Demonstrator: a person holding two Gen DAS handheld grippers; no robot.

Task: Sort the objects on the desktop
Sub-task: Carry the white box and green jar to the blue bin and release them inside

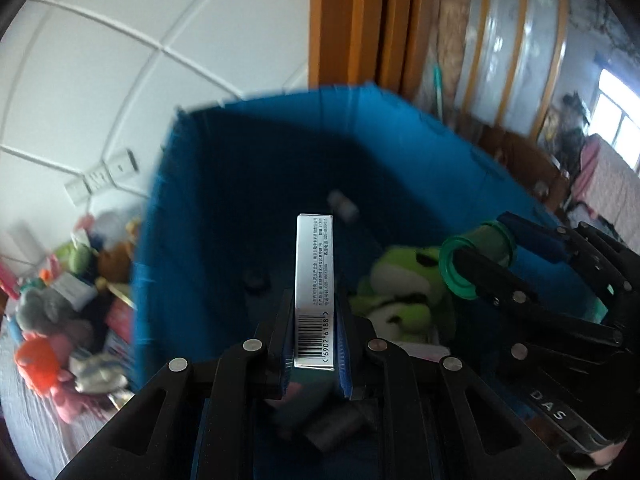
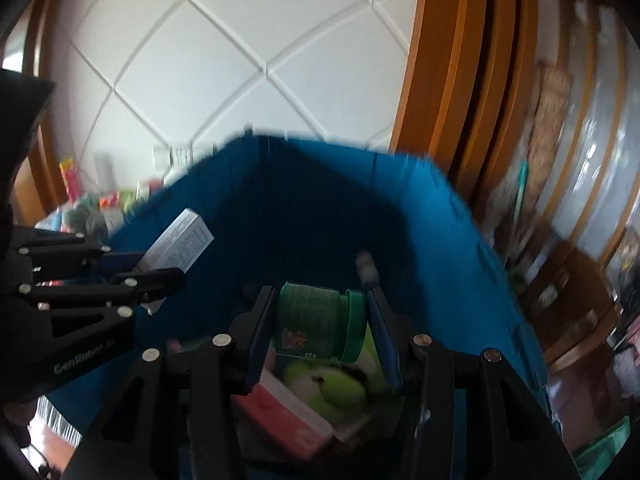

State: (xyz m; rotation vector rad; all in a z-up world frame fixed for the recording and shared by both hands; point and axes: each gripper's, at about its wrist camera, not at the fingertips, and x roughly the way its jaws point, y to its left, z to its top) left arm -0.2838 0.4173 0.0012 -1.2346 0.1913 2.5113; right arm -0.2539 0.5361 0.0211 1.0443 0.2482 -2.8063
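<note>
A tall blue fabric bin (image 1: 224, 184) fills both views. My left gripper (image 1: 314, 296) is shut on a slim silver box (image 1: 314, 280) with a barcode, held over the bin's inside. The same silver box (image 2: 180, 240) shows at the left of the right wrist view. My right gripper (image 2: 322, 320) is shut on a green jar (image 2: 316, 320) with a green lid, also held above the bin (image 2: 300, 208). In the left wrist view the green jar (image 1: 476, 256) hangs at the right. A green frog plush (image 1: 404, 280) lies inside the bin.
A pink box (image 2: 280, 412) and the frog plush (image 2: 328, 388) lie in the bin below the jar. A heap of plush toys and small packs (image 1: 64, 320) sits left of the bin. A white tiled wall (image 1: 140, 60) and an orange wooden door frame (image 1: 352, 20) stand behind.
</note>
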